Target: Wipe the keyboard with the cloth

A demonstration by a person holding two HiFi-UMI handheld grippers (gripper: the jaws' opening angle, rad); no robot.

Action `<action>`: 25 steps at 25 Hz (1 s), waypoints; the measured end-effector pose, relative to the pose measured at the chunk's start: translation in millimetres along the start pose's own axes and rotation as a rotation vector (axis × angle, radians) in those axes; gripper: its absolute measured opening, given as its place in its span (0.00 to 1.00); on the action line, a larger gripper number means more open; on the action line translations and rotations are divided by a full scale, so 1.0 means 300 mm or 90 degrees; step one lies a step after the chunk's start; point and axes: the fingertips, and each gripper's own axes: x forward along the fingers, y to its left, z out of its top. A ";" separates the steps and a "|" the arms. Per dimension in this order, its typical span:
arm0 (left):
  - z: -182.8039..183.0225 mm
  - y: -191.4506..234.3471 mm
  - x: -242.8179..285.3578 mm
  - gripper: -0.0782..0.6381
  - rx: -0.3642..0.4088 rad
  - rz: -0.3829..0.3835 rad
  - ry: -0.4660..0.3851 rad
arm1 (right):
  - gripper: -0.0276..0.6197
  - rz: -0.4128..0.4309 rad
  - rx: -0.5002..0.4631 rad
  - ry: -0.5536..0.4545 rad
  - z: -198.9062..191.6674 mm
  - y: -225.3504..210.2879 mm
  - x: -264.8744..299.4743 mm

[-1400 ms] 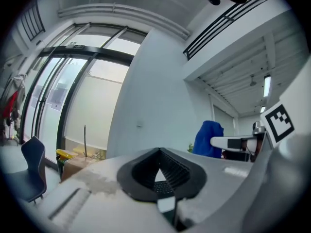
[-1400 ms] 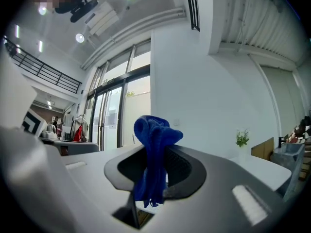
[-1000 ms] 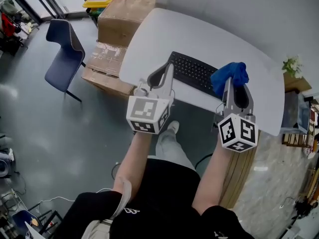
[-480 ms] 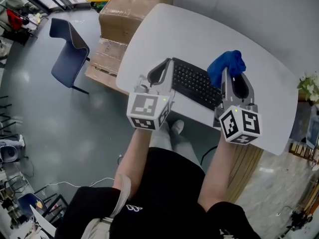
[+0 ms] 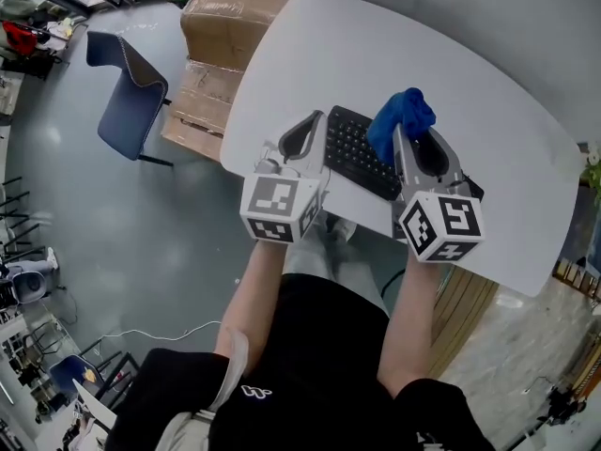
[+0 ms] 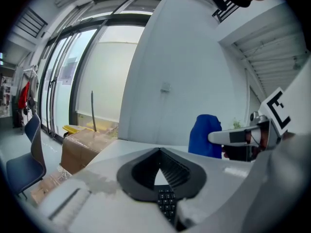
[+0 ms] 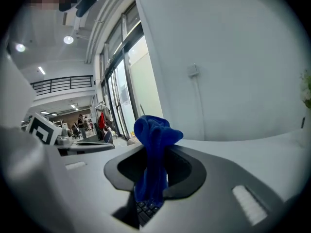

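Note:
A black keyboard [image 5: 351,148] lies near the front edge of the white table [image 5: 394,54]. My right gripper [image 5: 400,132] is shut on a bunched blue cloth [image 5: 399,118], held over the keyboard's right half. In the right gripper view the cloth [image 7: 153,152] hangs between the jaws, with keys [image 7: 146,209] just below. My left gripper [image 5: 319,118] is shut and holds nothing, hovering at the keyboard's left end. In the left gripper view some keys [image 6: 166,201] show under the jaws, and the cloth [image 6: 204,135] is to the right.
Cardboard boxes [image 5: 235,26] are stacked on the floor beside the table's left side, with a blue chair [image 5: 127,87] further left. The table's front edge runs just under both grippers. The person's legs are below it.
My right gripper has carried the cloth leftward, from beside the keyboard's right end to above the keys. The left gripper has stayed at the keyboard's left end.

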 end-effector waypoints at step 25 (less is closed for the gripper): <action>-0.337 0.178 0.161 0.11 -0.035 -0.072 0.147 | 0.19 0.024 0.070 0.180 -0.362 0.107 0.376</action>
